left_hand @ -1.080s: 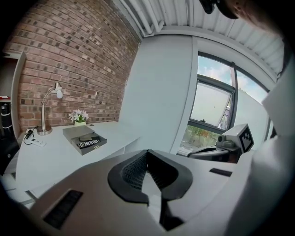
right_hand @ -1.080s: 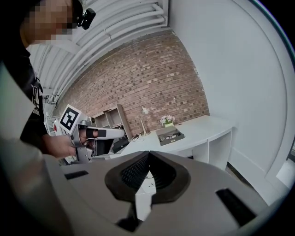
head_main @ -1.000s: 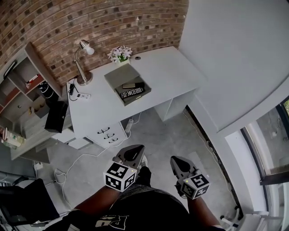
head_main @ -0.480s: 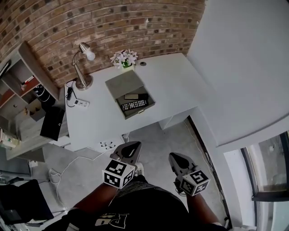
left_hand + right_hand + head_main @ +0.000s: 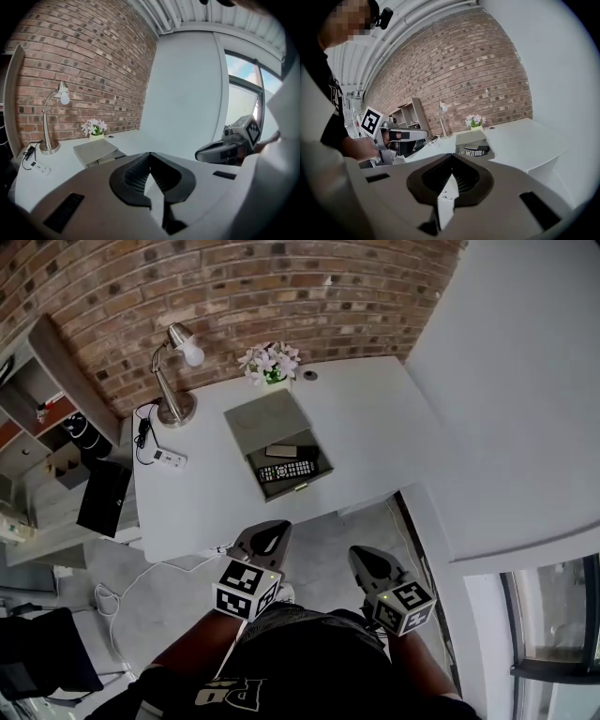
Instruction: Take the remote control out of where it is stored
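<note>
While both grippers hang above the floor just short of the table's near edge, the remote control (image 5: 286, 470) lies in the open, pulled-out end of a flat grey box (image 5: 272, 418) on the white table (image 5: 375, 427). It is black with rows of pale buttons, and any print on it is too small to read. A smaller dark flat thing (image 5: 283, 451) lies just behind it in the same open part.

The left gripper (image 5: 277, 529) has its jaws brought together at the tips with nothing between them. The right gripper (image 5: 359, 557) is likewise closed and empty. Both point toward the table and are well apart from the box. Each carries a cube with black-and-white square markers.

Farther back on the table stand a desk lamp (image 5: 173, 371) and a small pot of pale flowers (image 5: 270, 362), and a white power strip (image 5: 169, 458) lies near the lamp. White lettering on the person's black shirt (image 5: 234, 695) is cut off and cannot be read.
</note>
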A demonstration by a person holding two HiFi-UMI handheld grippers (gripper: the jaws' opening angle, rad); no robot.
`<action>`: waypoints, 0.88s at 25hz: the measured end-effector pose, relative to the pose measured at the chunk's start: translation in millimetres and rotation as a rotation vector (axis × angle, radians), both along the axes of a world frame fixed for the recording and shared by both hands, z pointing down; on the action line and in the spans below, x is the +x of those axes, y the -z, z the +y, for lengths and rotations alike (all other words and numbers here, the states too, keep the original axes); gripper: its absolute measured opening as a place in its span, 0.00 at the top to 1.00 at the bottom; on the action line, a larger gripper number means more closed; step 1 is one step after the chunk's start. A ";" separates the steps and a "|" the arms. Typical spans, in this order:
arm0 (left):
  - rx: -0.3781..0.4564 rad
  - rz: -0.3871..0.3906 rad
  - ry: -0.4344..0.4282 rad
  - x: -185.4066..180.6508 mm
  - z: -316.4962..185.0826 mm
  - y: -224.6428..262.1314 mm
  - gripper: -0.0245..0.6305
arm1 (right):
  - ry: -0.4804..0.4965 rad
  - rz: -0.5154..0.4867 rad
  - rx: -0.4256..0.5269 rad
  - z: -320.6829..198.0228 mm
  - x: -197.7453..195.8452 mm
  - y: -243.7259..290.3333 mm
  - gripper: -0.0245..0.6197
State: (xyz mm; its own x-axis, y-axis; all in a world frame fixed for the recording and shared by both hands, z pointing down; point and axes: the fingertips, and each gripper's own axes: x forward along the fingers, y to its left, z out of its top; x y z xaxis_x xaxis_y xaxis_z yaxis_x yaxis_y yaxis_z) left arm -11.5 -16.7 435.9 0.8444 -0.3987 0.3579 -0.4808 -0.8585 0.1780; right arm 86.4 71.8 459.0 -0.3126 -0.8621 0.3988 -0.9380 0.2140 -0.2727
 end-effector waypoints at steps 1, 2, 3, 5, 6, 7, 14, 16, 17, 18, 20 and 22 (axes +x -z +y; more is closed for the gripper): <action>-0.003 -0.001 0.006 -2.5 -3.1 -1.1 0.95 | 0.007 -0.002 -0.007 -4.1 -0.1 -1.5 0.95; -0.007 -0.003 0.015 -5.5 -6.6 -2.6 0.95 | 0.014 0.002 -0.012 -9.1 0.7 -2.7 0.95; -0.010 -0.004 0.026 -8.5 -10.4 -4.6 0.95 | 0.020 0.008 -0.014 -14.9 2.0 -3.1 0.95; -0.020 -0.008 0.052 -13.8 -17.2 -9.3 0.95 | 0.036 0.015 -0.013 -26.3 3.4 -2.1 0.95; -0.026 -0.009 0.064 -15.9 -19.8 -11.5 0.95 | 0.047 0.019 -0.011 -31.3 3.6 -1.2 0.95; -0.032 -0.010 0.076 -17.3 -22.0 -13.4 0.95 | 0.057 0.024 -0.009 -36.0 3.9 -0.3 0.95; -0.042 -0.014 0.142 -17.8 -30.9 -16.4 0.95 | 0.147 0.030 0.002 -71.7 6.3 1.6 0.95; -0.048 -0.015 0.179 -16.6 -35.5 -17.2 0.95 | 0.190 0.025 0.002 -83.5 4.5 0.3 0.95; -0.052 -0.015 0.197 -15.3 -37.9 -17.3 0.95 | 0.211 0.022 0.002 -88.8 4.0 -0.5 0.95; -0.055 -0.013 0.213 -13.0 -40.4 -17.3 0.95 | 0.232 0.018 0.003 -93.8 4.3 -1.0 0.95; -0.058 -0.012 0.238 -7.0 -46.3 -17.1 0.95 | 0.271 0.014 0.010 -103.7 6.8 -1.3 0.95; -0.058 -0.017 0.263 -1.8 -53.8 -16.7 0.95 | 0.306 0.013 0.013 -113.2 10.9 -2.7 0.95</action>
